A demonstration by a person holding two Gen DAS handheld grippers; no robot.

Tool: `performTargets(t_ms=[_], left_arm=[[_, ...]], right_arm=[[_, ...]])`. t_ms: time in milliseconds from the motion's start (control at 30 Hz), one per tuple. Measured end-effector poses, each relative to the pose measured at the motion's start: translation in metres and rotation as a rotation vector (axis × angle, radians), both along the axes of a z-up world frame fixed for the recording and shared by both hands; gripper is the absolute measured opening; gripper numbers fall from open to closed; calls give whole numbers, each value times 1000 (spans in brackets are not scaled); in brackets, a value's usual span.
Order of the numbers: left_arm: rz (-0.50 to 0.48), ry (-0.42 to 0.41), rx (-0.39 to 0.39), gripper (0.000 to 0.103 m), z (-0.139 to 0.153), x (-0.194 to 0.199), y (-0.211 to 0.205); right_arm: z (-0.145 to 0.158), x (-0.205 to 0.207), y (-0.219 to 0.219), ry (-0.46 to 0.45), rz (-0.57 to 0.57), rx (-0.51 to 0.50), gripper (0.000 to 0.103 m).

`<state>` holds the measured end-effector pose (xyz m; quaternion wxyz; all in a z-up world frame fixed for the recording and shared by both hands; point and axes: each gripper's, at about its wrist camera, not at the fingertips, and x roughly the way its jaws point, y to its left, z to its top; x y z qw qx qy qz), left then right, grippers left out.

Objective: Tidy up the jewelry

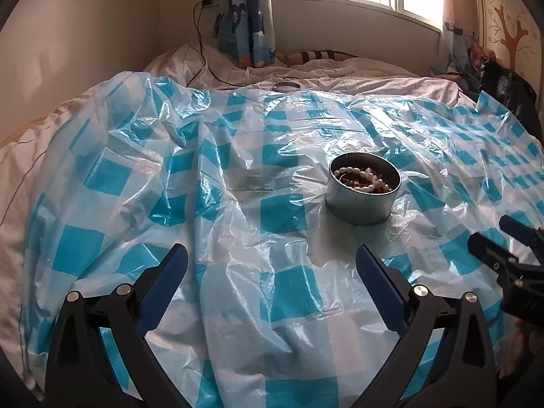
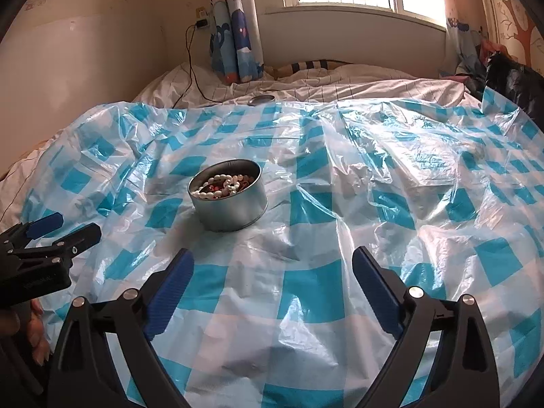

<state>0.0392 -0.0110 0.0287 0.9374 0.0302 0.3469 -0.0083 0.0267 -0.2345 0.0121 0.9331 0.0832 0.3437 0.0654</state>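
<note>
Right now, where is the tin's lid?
The lid lies at the far edge of the checked plastic sheet, beyond the open tin, near the curtain under the window.

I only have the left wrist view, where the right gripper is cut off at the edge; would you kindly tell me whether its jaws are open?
Observer: Yes, the right gripper stands wide open, with only the checked plastic sheet between its fingers.
Operator: Thank you. Where is the tin from its side?
Observer: The tin of beads sits ahead and to the left in that view, untouched.
Operator: Does my left gripper show there?
Observer: Yes, the left gripper shows side-on at the left edge, and the hand holding it shows beneath.
</note>
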Motion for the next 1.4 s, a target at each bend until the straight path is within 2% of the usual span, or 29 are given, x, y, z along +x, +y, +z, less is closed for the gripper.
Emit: performTargets(t_ms=[567,1400], left_arm=[[-35,-5,-3,95,0,7,-18],[-21,33,8,95,-7,12,-17]], right_arm=[[-3,4,-1,10,1,3,93],[-7,5,-4,17,-32,-15,95]])
